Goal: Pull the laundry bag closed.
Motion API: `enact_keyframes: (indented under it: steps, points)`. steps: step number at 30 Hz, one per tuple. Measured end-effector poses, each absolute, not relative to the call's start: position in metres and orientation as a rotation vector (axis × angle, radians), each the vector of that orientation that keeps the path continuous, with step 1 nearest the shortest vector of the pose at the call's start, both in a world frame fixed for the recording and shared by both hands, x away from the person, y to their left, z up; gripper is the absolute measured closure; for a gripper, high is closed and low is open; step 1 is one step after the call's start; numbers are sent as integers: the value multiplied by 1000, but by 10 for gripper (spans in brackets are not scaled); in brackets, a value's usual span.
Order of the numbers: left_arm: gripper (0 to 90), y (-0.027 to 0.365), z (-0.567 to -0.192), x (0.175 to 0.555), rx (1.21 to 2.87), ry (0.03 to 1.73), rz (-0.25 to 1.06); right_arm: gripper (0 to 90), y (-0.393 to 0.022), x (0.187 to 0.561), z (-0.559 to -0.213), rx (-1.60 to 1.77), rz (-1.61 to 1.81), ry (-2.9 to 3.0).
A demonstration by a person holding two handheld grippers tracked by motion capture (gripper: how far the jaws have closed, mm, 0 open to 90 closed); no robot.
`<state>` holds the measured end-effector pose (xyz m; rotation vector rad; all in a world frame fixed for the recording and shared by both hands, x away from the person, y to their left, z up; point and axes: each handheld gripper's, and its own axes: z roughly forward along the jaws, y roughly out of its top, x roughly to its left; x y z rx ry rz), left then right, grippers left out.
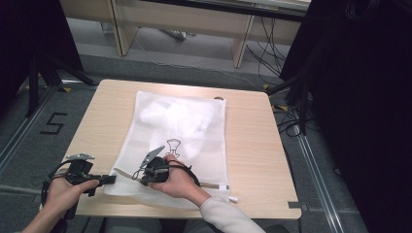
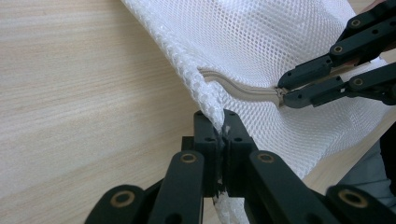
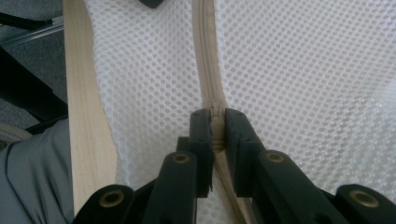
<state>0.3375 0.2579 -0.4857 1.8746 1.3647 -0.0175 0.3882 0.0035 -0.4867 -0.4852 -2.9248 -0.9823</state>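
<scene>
A light wooden table (image 1: 252, 145) carries a white mesh laundry bag (image 1: 180, 126) that lies flat from near the far edge to the near edge, with something white bunched inside its far half. A beige zipper (image 3: 205, 56) runs along the bag's near end, close to the table's near edge. The left gripper (image 2: 223, 133), at the table's near left corner, has its jaws pressed together on the bag's mesh corner just past the zipper's end. The right gripper (image 3: 217, 126), a little to the right along the near edge, has its jaws closed tight on the zipper pull (image 3: 216, 123), pinching it between the two pads.
</scene>
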Motion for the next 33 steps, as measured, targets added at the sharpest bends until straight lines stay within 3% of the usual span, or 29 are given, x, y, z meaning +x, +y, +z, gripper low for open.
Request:
enact_keyframes:
  steps: [33]
  points:
    - [861,258,-486,338,1868,1377,-11,826,-14,389,-484,-505,-1037,-2908]
